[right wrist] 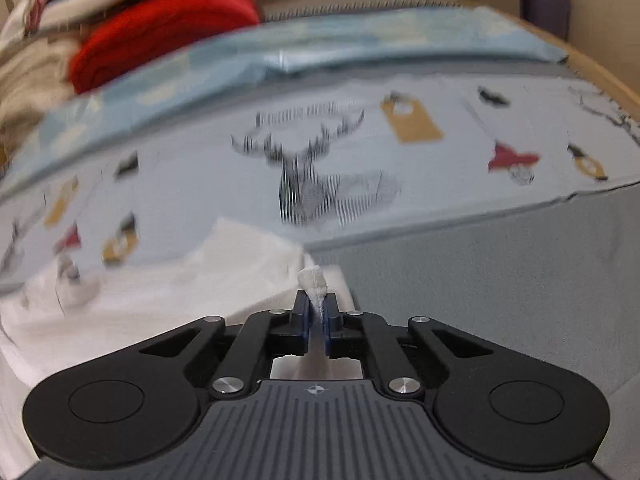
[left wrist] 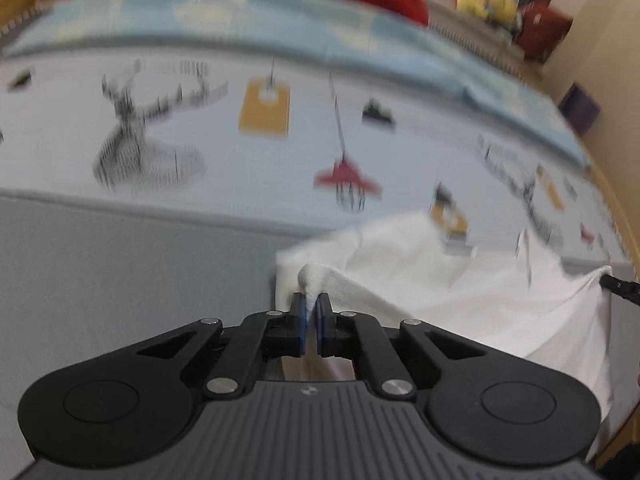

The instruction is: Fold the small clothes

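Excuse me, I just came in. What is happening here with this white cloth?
A person is folding a small white cloth on a bed, with a gripper in each hand. The left gripper has its jaws shut on a pinch of one corner. The right gripper is shut on another corner. The cloth between them is rumpled, not yet folded flat. It lies partly on a pale sheet printed with a deer and small figures. Red fabric is piled at the far side.

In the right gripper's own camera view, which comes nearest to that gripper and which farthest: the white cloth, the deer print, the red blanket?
1. White cloth: pinched in the right gripper.
2. Deer print: straight ahead, mid-bed.
3. Red blanket: far back, upper left.
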A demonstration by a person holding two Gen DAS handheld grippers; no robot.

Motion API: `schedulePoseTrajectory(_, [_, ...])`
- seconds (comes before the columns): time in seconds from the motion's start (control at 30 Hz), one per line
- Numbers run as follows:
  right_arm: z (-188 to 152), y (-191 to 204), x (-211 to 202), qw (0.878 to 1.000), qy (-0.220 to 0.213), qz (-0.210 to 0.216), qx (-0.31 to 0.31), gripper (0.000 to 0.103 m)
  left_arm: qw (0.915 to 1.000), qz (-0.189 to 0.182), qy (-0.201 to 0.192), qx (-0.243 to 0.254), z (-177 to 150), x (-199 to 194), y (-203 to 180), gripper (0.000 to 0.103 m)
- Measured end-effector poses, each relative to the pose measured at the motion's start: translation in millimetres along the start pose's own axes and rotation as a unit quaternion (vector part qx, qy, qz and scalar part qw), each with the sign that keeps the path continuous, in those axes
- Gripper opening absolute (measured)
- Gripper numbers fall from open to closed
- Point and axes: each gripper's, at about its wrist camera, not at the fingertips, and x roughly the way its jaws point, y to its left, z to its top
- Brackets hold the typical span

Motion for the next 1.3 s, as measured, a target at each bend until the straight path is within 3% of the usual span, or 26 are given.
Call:
schedulePoseTrajectory(0.2, [23,0,-40,0.992,-0.119,0.0,0.047,0.005,0.9953,0.019,-0.093,-0.017,17,-16,-8,0.004])
schedulePoseTrajectory(0.3, [29,0,-28,0.991,-0.12,-0.017,0.065,0.005,0.9937,0.032,-0.105,-0.022,24,-9,-13,0.006])
schedulePoseTrajectory(0.4, [32,3,-8,0.992,-0.102,-0.034,0.064,0.009,0.9955,0.06,-0.061,-0.042,28,11,-10,0.009])
schedulePoseTrajectory(0.43, [31,4,-2,0.993,-0.087,-0.042,0.064,0.02,0.9963,0.055,-0.043,-0.051,28,15,-5,0.009])
schedulePoseTrajectory(0.53, [24,1,8,0.995,-0.036,-0.066,0.068,0.024,0.9968,0.023,0.027,-0.072,20,21,6,0.009])
schedulePoseTrajectory(0.67, [6,-7,5,0.998,0.042,-0.025,0.05,0.024,0.9932,-0.007,0.108,-0.044,-2,19,9,0.024])
schedulePoseTrajectory(0.8, [-27,-13,-8,0.992,0.12,0.015,0.024,0.027,0.985,-0.021,0.17,-0.02,-29,14,15,0.025])
schedulePoseTrajectory(0.97, [-75,-6,-25,0.979,0.201,0.019,-0.021,0.029,0.9773,-0.025,0.21,0.008,-65,1,21,0.025])
schedulePoseTrajectory(1.1, [-92,-2,-38,0.975,0.221,-0.001,-0.036,0.029,0.9727,-0.024,0.229,0.025,-81,-4,17,0.025])
schedulePoseTrajectory(1.13, [-95,-2,-41,0.974,0.222,-0.002,-0.033,0.022,0.9719,-0.023,0.232,0.033,-85,-6,14,0.022])
schedulePoseTrajectory(1.17, [-95,-2,-43,0.975,0.221,-0.002,-0.029,0.013,0.9718,-0.021,0.229,0.049,-88,-8,10,0.009])
schedulePoseTrajectory(1.2, [-95,-1,-46,0.976,0.217,-0.004,-0.029,0.003,0.9721,-0.02,0.225,0.065,-88,-11,6,0.004])
schedulePoseTrajectory(1.3, [-85,-7,-61,0.982,0.191,0.008,-0.005,0.003,0.9771,-0.024,0.204,0.057,-82,-24,9,0.003])
